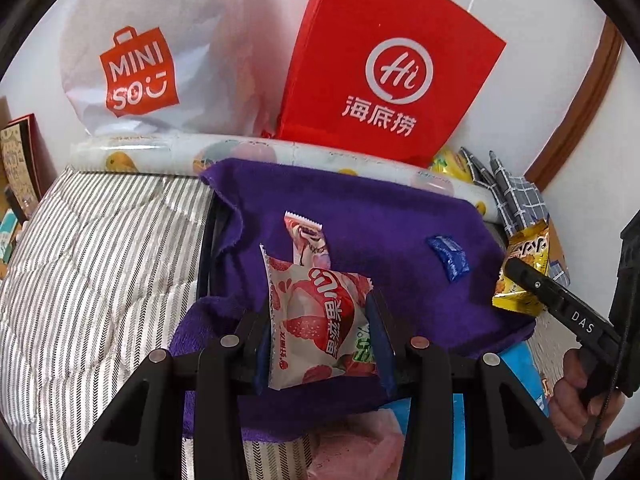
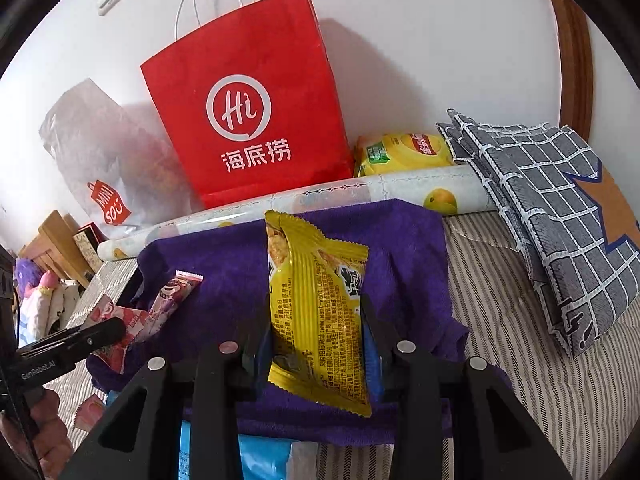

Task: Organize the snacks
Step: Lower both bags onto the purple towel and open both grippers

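both grippers loaded, mid-task. left gripper [image 1: 320, 344] has its fingers clamped on a red-and-white lychee snack pack [image 1: 320, 320], held above the purple cloth [image 1: 380, 216]. right gripper [image 2: 316, 356] is clenched on a yellow snack pack [image 2: 320, 312], also over the cloth, near its right part. each hand [image 1: 580, 396] is on a grip handle at the frame edge.

done so far, judging by layout: nothing clearly sorted yet. two packs are picked up and no group or container visibly holds placed items. left: place both held packs, then deal with those lying on the cloth.

count, near to far:
- held snacks: 2 (one lychee, one yellow)
- loose on cloth: 1 pink wrapped bar [image 1: 306, 240] just behind the lychee pack, 1 small blue wrapped candy [image 1: 448, 256] toward the right
- below the cloth's near edge: a blue packet [image 2: 260, 460] and something pink, partly hidden, can't tell what
- patterned roll [image 1: 168, 156]: 1, along the cloth's far edge
- yellow chips bag [image 2: 400, 152]: 1, behind the roll
- checked fabric [image 2: 560, 200]: 1 pile, right
- bags by the wall: 2, red paper bag [image 1: 384, 72] and white miniso bag [image 1: 140, 68]

all on a striped bedcover [image 1: 100, 260].
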